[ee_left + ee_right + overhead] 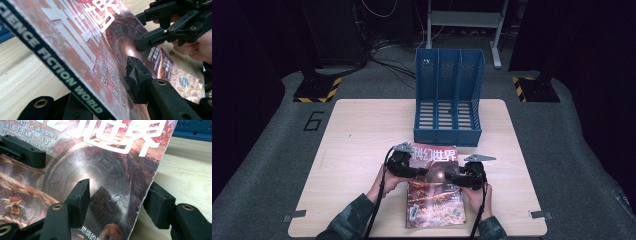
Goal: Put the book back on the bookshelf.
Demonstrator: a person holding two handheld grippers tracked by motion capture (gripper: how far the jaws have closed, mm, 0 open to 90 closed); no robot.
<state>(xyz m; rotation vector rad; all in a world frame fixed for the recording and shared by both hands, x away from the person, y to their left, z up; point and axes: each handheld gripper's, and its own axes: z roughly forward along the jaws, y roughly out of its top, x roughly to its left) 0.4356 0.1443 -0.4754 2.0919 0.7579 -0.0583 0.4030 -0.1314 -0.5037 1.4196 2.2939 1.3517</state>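
Note:
A science-fiction magazine [434, 205] with a red-brown cover lies on the wooden table [357, 140], its left spine edge raised. My left gripper [418, 171] is shut on that spine edge: in the left gripper view one pad [136, 81] presses on the cover of the magazine [82, 50] and the other jaw sits under the spine. My right gripper [452, 177] stands open at the magazine's right edge. In the right gripper view one of its fingers [80, 195] hovers over the cover of the magazine [100, 165] and the other [160, 205] lies beyond the edge, apart from it.
A blue three-slot file holder [449, 95] stands upright at the table's far middle, just beyond the magazine's top edge. Bare tabletop stretches to the left and right. The person's hands and camouflage sleeves [352, 220] come in from the front edge.

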